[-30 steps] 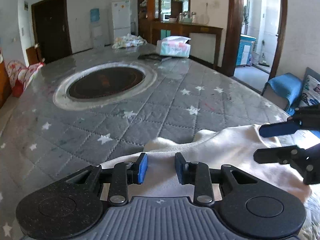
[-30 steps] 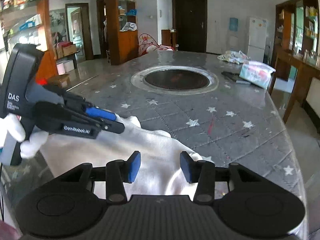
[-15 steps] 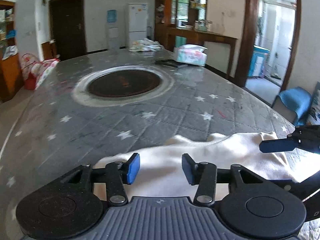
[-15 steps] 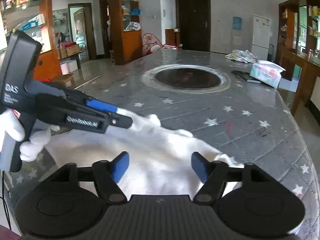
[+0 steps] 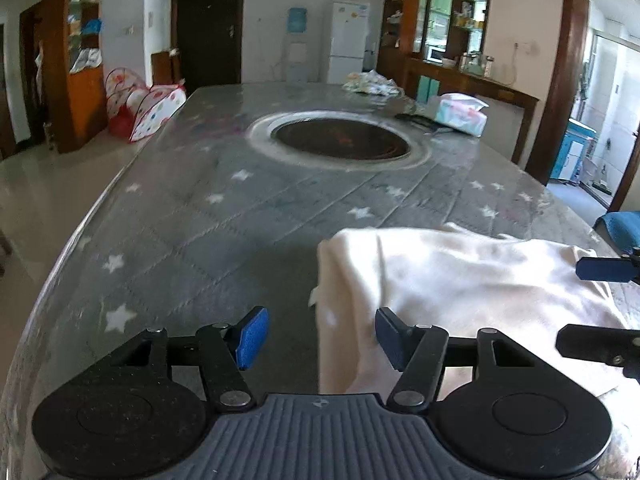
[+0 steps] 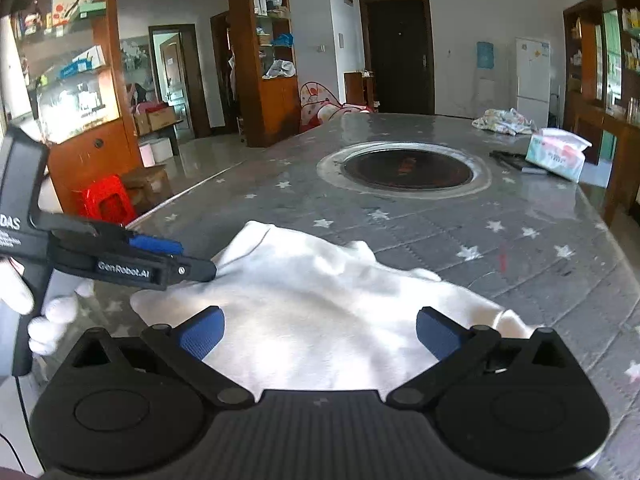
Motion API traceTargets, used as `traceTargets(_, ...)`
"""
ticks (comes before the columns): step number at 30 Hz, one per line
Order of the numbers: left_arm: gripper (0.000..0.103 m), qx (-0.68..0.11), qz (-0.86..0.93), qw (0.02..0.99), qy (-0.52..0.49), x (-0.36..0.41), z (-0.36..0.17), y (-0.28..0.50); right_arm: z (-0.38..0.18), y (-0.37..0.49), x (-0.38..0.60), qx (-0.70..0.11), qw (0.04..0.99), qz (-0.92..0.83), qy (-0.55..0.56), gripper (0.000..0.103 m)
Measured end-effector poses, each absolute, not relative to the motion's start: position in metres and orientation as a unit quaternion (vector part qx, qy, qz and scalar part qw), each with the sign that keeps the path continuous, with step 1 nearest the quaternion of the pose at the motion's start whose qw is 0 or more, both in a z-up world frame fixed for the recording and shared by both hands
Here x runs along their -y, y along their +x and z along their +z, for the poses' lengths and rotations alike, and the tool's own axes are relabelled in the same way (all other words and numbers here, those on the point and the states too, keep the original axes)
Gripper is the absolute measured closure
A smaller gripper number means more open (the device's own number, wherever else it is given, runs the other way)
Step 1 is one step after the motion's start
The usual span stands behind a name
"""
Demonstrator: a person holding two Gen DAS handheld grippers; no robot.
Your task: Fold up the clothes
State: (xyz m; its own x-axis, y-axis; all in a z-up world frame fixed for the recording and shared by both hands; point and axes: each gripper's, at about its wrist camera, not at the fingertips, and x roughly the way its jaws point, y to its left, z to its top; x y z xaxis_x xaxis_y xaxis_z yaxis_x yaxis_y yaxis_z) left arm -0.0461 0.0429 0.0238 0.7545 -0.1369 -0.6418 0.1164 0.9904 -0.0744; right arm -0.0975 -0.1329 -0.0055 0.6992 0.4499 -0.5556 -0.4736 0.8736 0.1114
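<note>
The crumpled cream-white fabric garment (image 6: 320, 312) lies on the near end of the grey quilted star-print table cover (image 5: 208, 232), its long axis running side to side across the table, one pointed corner sticking out toward the round dark inset in the table (image 6: 408, 168). The left gripper (image 5: 320, 336) has its blue-padded fingers spread wide, straddling the garment's left edge, nothing pinched. The right gripper (image 6: 320, 328) is spread even wider, with the cloth's middle showing between its fingers. Only the right wrist view shows the white-gloved hand (image 6: 44, 312) on the left tool and the red plastic stool (image 6: 104, 204); the left wrist view shows just the right tool's fingertips (image 5: 600, 270) beside the cloth. A pastel tissue pack (image 6: 556, 152) sits far back.
</note>
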Motion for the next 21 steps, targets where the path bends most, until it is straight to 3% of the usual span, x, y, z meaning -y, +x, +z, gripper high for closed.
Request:
traceTargets(7,0.040,-0.343,-0.059,0.937,-0.039,-0.059,0.023,-0.046,-0.003,-0.101,0.121,-0.291,0.916,0.275,-0.030,0.000)
traceTargets(21,0.033,-0.365,-0.060,0.918,-0.142,-0.089,0.033,-0.046,-0.007,-0.129,0.028,-0.260,0.859,0.388,-0.211,0.003)
